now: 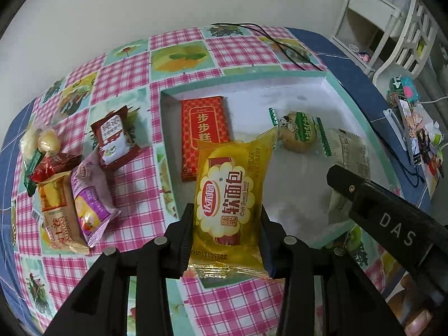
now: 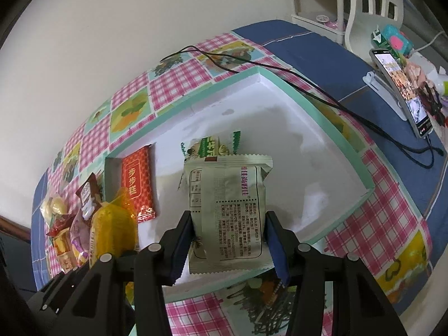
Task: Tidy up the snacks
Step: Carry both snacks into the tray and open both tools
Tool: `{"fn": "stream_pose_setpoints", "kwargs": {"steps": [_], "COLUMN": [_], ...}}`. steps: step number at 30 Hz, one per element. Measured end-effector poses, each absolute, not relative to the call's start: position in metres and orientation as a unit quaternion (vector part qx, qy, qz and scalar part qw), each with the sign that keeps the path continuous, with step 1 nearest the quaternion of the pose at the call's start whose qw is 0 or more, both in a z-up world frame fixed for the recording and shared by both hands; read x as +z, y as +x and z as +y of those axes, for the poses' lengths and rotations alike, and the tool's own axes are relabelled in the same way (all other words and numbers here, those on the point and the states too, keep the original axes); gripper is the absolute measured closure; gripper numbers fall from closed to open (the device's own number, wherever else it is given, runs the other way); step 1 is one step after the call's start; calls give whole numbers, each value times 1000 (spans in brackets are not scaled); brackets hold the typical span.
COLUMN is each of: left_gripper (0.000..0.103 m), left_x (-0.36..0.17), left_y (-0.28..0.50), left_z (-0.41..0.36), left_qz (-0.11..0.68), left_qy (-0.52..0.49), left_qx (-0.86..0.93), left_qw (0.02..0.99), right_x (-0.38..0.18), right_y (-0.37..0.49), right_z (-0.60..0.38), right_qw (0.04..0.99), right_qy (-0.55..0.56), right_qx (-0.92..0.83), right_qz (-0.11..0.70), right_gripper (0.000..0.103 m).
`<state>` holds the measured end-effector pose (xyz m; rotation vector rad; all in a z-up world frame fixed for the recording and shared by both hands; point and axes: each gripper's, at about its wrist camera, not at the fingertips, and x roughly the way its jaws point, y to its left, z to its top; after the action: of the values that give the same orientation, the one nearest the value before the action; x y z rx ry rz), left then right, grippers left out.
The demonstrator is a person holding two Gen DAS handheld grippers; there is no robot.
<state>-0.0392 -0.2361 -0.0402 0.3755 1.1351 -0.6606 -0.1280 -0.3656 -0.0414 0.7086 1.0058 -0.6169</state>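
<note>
The left tool (image 1: 226, 240) is pinching a yellow soft-bread packet (image 1: 228, 193) by its sides, with the pads pressing into the wrapper; the packet is hanging over the near-left part of a shallow white box with a mint-green rim (image 1: 361, 106), which is sitting on the counter (image 1: 134, 184) with its pink-checked cloth. The right tool (image 2: 228, 240) is pinching a pale silver-green packet (image 2: 229, 210), printed side facing the camera, over the near edge of the same box (image 2: 330, 134).

Inside the box, a red packet with gold characters (image 1: 205, 134) is lying flat against the left wall. A round pastry in a clear wrapper with green zigzag ends (image 1: 298, 134) is resting toward the middle, just beyond the silver-green packet (image 1: 352, 154) as the left camera is showing it.

Outside the box, on the left side of the counter, a loose cluster of snacks is lying: a dark red and white packet (image 1: 116, 140) nearest the box wall, a purple packet (image 1: 89, 196), an orange-tan packet (image 1: 60, 212) touching it, a small red wrapper (image 1: 49, 168) and a clear bag of pale sweets (image 1: 42, 142) toward the far-left edge.

A black cable (image 2: 280, 70) is running across the far right corner of the counter, past the box, toward a phone on a stand (image 2: 400, 89).
</note>
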Motion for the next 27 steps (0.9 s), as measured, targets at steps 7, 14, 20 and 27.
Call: {"fn": "stream_pose_setpoints", "kwargs": {"steps": [7,14,20,27], "left_gripper": [61,51,48,45], "left_x": [-48,-48,-43,-37], "left_y": [-40,-40,-43,-40], "left_z": [-246,-249,-248,-241], "left_qz": [527,529,526,528], "left_qy": [184,182,187,181], "left_qx": [-309,-318,-319,-316], "left_qw": [770,765,766,767], "right_x": [-50,-55,-54,-52], "right_y": [-126,-126,-126,-123], "right_z": [-374,-378,-376,-373], "right_qw": [765,761,762,765], "right_qy": [336,343,342,328], "right_qx": [-287,-289,-287,-286], "right_qz": [468,470,468,475], "right_gripper": [49,49,49,48]}}
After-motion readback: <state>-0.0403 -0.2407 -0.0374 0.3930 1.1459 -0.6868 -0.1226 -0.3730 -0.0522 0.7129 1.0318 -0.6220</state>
